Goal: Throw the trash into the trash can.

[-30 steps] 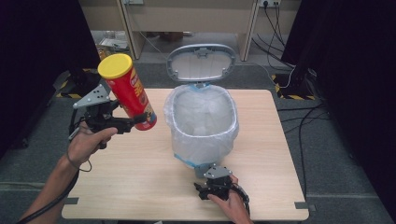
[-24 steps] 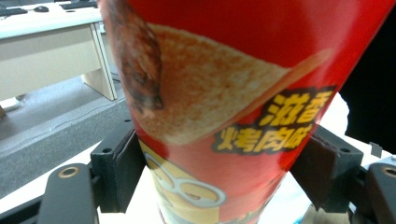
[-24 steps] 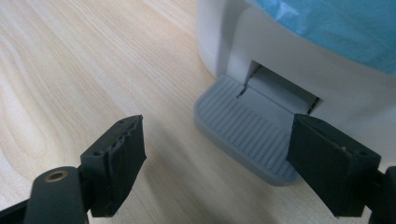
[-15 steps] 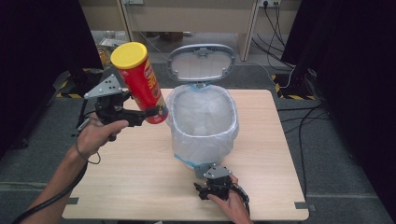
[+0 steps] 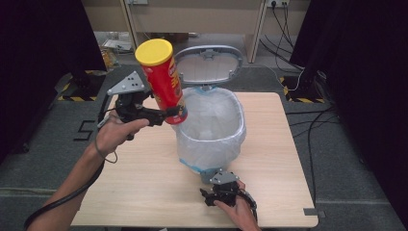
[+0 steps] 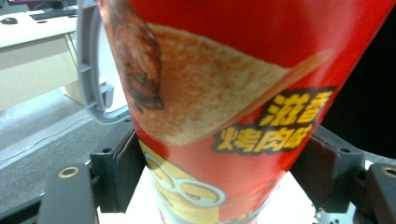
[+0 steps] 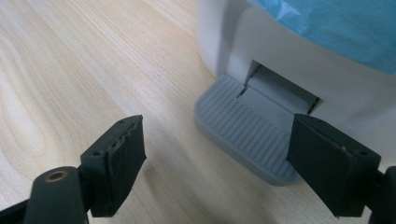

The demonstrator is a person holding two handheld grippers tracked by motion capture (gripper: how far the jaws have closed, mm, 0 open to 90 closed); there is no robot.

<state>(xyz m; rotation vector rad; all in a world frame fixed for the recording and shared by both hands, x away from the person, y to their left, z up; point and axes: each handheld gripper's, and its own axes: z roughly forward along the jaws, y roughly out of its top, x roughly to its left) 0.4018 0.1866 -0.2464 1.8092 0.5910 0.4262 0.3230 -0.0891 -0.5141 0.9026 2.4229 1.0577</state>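
Holding item: red crisp can (image 5: 162, 82), yellow-lidded, clamped low between left gripper (image 5: 169, 114) jaws, tilted at the rim of the lined pedal bin (image 5: 211, 126) on the bench (image 5: 139, 183), ready for dropping. Right gripper (image 7: 219, 163): jaws wide, empty, resting by pedal (image 7: 247, 137), likely keeping lid (image 5: 208, 63) raised.

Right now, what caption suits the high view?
Left gripper holds a red crisp can beside the open lined bin.

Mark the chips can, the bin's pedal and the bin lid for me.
chips can (image 5: 163, 82): high view, on its red side wall below the yellow cap.
pedal (image 7: 243, 130): right gripper view, on its ribbed grey top.
bin lid (image 5: 208, 52): high view, on the grey top rim of the raised lid.
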